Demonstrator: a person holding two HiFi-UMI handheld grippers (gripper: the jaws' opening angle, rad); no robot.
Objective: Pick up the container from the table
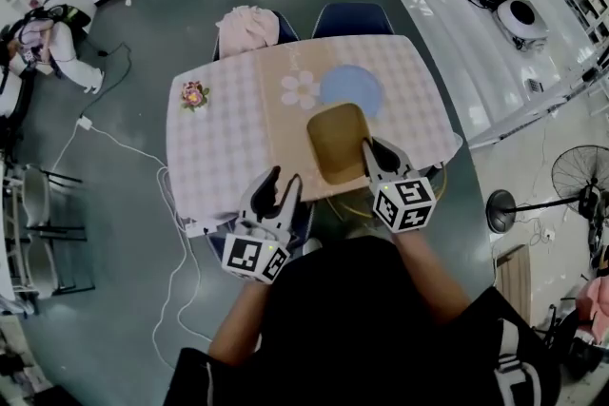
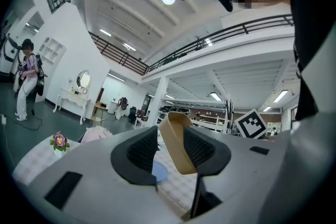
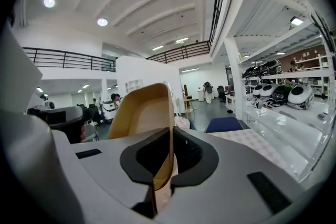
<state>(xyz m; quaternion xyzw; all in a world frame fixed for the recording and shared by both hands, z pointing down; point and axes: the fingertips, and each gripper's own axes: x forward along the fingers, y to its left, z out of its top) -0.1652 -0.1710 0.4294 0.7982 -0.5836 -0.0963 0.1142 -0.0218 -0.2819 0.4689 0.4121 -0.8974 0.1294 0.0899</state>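
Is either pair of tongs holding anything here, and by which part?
The right tongs are shut on the container, pinching its thin right side wall. The left tongs stand open and hold nothing.

No readable text or numbers; only square coded markers (image 1: pixel 403 204) on cubes (image 1: pixel 254 257).

Head view steeply down over table (image 1: pixel 219 147); gripper views near-level, close, share container (image 2: pixel 176 136).

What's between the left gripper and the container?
Nothing: in the head view only bare tablecloth separates the left gripper from the container.
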